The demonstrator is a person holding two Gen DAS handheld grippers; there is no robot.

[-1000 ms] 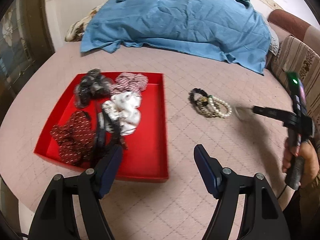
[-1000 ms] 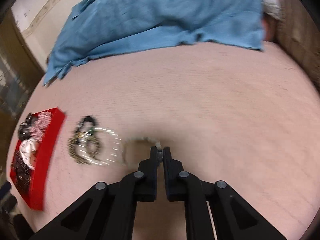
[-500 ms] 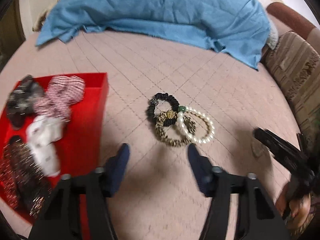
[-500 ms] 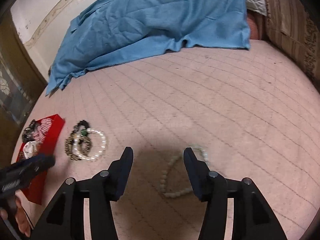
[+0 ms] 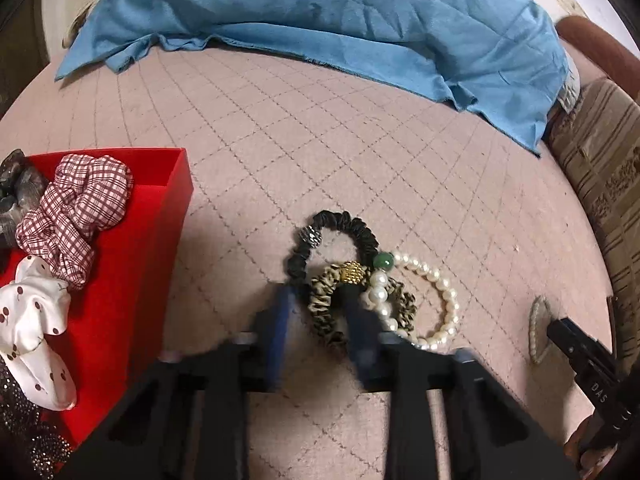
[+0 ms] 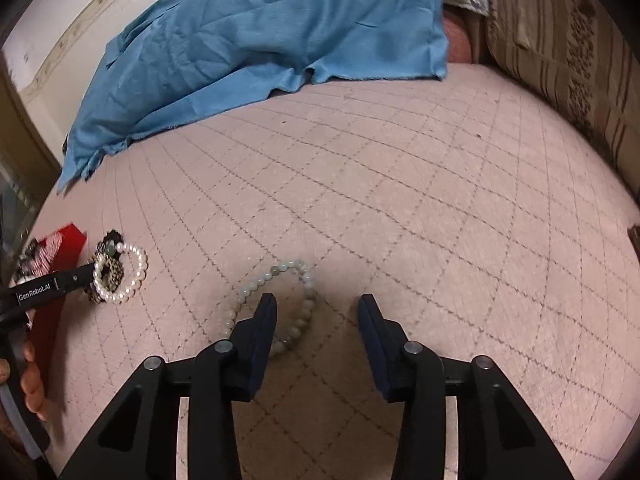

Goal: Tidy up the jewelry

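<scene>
The left gripper [image 5: 320, 320], its jaws just narrowed, straddles the near side of the leopard-print fabric scrunchie [image 5: 322, 304], though the blur hides whether its pads press it. That scrunchie lies tangled with a black scrunchie [image 5: 348, 226] and a white pearl bracelet [image 5: 434, 300] on the pink quilted bed cover [image 5: 360, 152], just beside the red tray [image 5: 176, 208] (scrunchies inside). The right gripper [image 6: 316, 316] stands half open and empty, having just narrowed a little, with its left finger over a pale green bead bracelet [image 6: 276, 276].
</scene>
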